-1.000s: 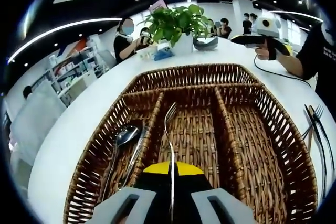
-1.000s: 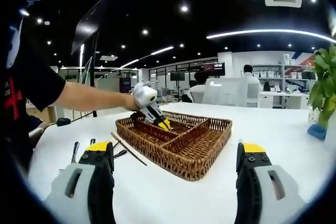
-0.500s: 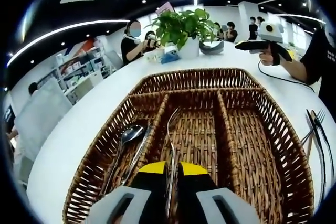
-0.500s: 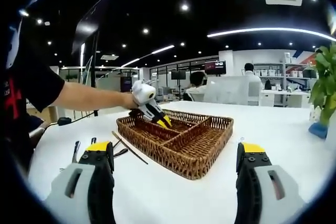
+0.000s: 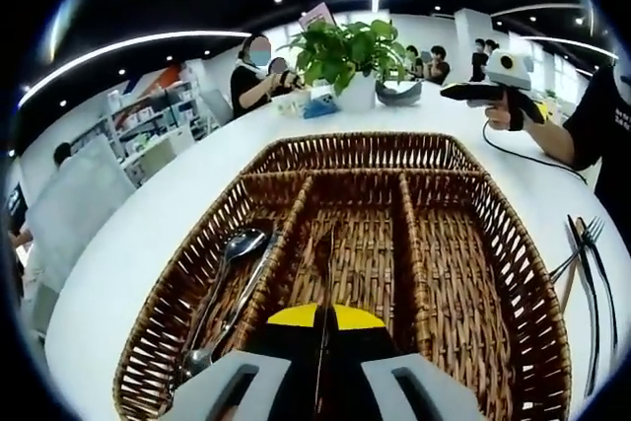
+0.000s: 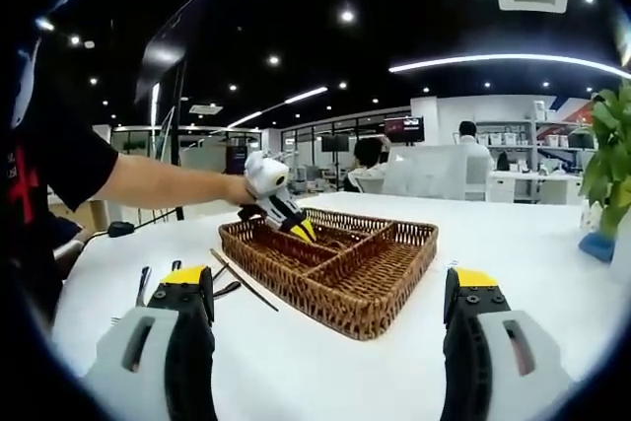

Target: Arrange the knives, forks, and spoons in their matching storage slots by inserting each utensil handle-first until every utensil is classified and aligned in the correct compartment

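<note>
The left gripper (image 5: 320,382) has its jaws closed on a fork (image 5: 323,288) low in the wicker tray's (image 5: 360,150) middle slot, two spoons (image 5: 229,273) sorted alongside, while the right gripper (image 6: 330,347) hangs wide open and empty, with several utensils (image 5: 590,273) waiting on the table (image 6: 552,273).

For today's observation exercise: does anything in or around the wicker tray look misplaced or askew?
Nothing looks damaged or spilled. Several utensils lie unsorted on the table beside the wicker tray; spoons sit in its left slot.
</note>
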`<state>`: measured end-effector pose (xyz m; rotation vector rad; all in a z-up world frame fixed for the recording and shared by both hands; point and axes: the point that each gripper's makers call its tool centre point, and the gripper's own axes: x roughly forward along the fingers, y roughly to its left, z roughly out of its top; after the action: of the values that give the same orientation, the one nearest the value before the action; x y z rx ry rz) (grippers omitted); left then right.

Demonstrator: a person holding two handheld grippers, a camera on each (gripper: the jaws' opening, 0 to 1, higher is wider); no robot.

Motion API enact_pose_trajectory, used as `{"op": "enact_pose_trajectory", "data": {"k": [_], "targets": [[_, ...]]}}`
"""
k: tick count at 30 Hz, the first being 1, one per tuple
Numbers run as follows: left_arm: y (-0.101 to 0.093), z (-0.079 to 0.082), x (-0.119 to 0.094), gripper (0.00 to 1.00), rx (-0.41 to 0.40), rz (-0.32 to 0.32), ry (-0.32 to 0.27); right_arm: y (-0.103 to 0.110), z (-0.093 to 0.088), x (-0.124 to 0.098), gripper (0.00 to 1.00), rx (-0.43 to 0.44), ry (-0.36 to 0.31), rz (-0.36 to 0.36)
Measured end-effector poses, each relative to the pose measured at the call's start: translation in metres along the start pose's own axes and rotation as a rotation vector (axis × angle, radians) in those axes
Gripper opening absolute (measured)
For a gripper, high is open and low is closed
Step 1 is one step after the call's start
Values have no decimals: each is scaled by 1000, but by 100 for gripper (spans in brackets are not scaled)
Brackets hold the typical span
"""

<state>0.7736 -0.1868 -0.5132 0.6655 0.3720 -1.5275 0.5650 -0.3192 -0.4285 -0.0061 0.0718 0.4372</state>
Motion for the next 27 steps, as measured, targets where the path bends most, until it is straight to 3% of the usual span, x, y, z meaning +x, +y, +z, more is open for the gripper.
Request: {"op": "enact_pose_trajectory", "data": {"k": [11, 14, 16, 17, 20, 25, 27], "targets": [[-2, 0, -12, 18, -32, 15, -23, -1, 0, 0, 100, 0, 0, 0], [9, 6, -24, 25, -79, 83, -89, 0, -1, 1, 100, 0, 6, 1], [10, 12, -32, 27, -127, 83, -137, 5, -1, 1, 100, -23, 10, 15], [10, 14, -37, 31, -148, 85, -161, 7, 0, 2, 100, -39, 12, 13], [15, 19, -51, 56, -174, 153, -216, 9, 1, 2, 100, -31, 6, 19], [14, 17, -73, 69, -210, 244, -267, 2, -1, 1, 100, -28, 10, -3], [5, 18, -85, 76, -210, 277, -295, -1, 0, 0, 100, -31, 10, -12]]}}
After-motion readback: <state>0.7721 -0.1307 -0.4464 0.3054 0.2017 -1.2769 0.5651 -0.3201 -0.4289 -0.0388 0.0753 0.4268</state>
